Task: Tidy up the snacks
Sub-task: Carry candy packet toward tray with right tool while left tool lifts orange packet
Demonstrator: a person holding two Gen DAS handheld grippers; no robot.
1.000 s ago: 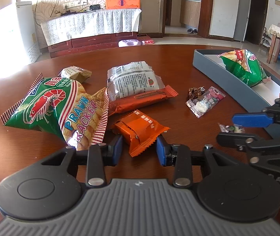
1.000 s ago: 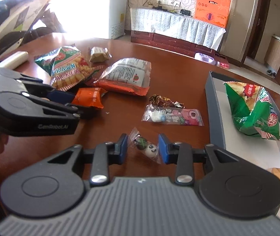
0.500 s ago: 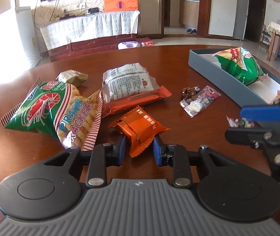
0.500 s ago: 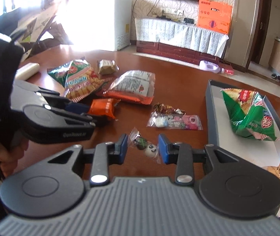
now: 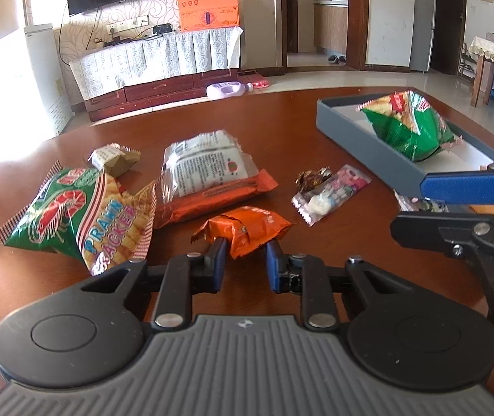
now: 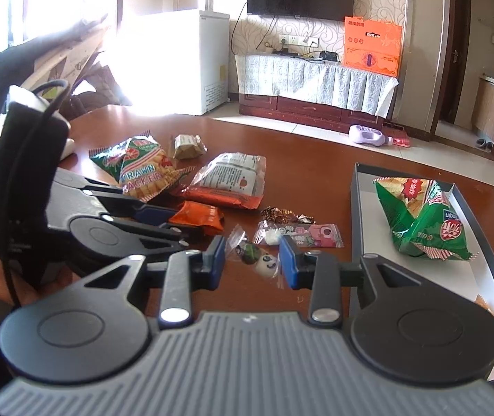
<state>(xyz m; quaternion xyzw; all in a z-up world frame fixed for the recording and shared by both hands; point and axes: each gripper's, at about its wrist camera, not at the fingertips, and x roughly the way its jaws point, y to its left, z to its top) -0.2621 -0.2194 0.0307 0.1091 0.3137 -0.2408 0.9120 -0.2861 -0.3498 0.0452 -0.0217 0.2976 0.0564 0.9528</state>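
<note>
Because the left gripper, its jaws just closing, pinches only a corner of the orange packet above the table, and the right gripper clamps a crinkly candy bag, either may slip out before reaching the tray.

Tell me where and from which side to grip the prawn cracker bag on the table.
Grip the prawn cracker bag by its crimped near end seam, coming from the camera side. The middle is puffed and likely too wide; that flat seam points toward the left gripper.
</note>
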